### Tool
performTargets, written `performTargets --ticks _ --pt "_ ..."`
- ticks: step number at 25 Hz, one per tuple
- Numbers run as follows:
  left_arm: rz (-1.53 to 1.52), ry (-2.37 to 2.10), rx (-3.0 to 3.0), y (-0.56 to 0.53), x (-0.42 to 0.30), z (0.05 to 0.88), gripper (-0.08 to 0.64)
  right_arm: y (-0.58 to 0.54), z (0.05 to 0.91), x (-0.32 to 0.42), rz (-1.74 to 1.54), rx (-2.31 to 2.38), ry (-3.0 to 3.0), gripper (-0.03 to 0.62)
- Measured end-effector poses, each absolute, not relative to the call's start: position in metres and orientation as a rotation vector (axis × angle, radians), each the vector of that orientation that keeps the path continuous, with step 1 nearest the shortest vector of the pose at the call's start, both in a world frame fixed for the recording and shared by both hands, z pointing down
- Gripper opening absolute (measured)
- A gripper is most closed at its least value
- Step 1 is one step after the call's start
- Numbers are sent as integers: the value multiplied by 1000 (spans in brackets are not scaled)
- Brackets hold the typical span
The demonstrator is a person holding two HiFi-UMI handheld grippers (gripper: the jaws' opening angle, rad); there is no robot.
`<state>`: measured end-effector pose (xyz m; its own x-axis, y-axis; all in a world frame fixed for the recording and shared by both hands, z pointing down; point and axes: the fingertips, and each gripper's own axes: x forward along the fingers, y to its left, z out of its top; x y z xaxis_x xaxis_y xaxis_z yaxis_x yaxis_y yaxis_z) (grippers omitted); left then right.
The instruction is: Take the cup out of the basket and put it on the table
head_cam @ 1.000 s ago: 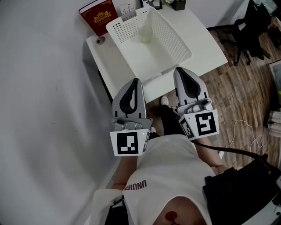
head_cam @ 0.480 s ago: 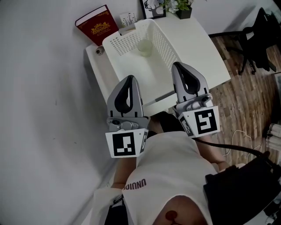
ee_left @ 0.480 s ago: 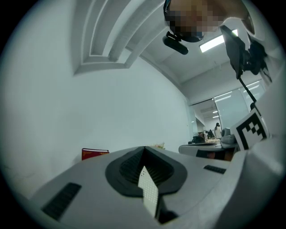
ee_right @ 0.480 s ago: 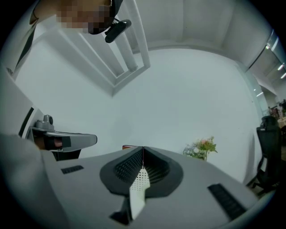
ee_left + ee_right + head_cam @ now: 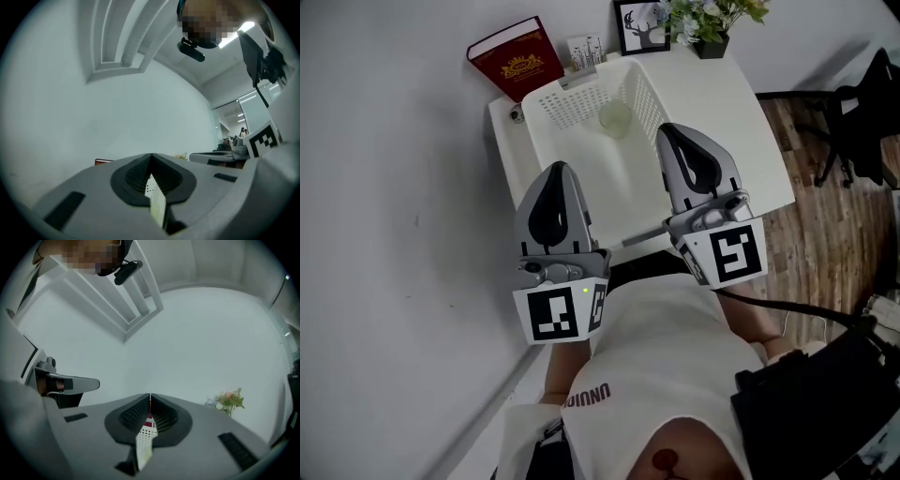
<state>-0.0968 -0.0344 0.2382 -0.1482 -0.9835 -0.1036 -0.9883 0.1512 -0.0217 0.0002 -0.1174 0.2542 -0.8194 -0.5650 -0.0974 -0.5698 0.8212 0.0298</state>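
Note:
A pale translucent cup [image 5: 616, 118] stands inside the white perforated basket [image 5: 570, 104], near its far wall. The basket sits on a white table [image 5: 742, 120]. My left gripper [image 5: 557, 167] hovers over the basket's near left corner, jaws shut with nothing held. My right gripper [image 5: 665, 128] is over the basket's right wall, level with the cup and just right of it, jaws also shut and empty. In the left gripper view the left gripper [image 5: 151, 155] shows a strip of basket mesh through the slit between its jaws. The right gripper [image 5: 150, 395] shows the same in the right gripper view.
Against the wall behind the basket lean a red book [image 5: 517, 60], a small card stand [image 5: 584, 49], a framed deer picture [image 5: 639, 24] and a potted plant [image 5: 712, 21]. A black office chair [image 5: 872, 117] stands on the wooden floor at right. Bare tabletop lies right of the basket.
Both grippers have moved forward from the table's near edge to over the basket, rising slightly. Both stayed shut. The cup has not moved.

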Motion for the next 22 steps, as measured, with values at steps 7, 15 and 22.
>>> performTargets --ticks 7,15,22 --pt "76 2405 -1913 -30 -116 242 11 -130 268 -31 100 -771 3028 21" --pt "84 2441 -1911 -37 -143 246 11 -142 292 -71 37 -696 3148 21" --pt "92 2465 -1924 -44 -167 256 11 -159 320 -101 -37 -684 3277 92"
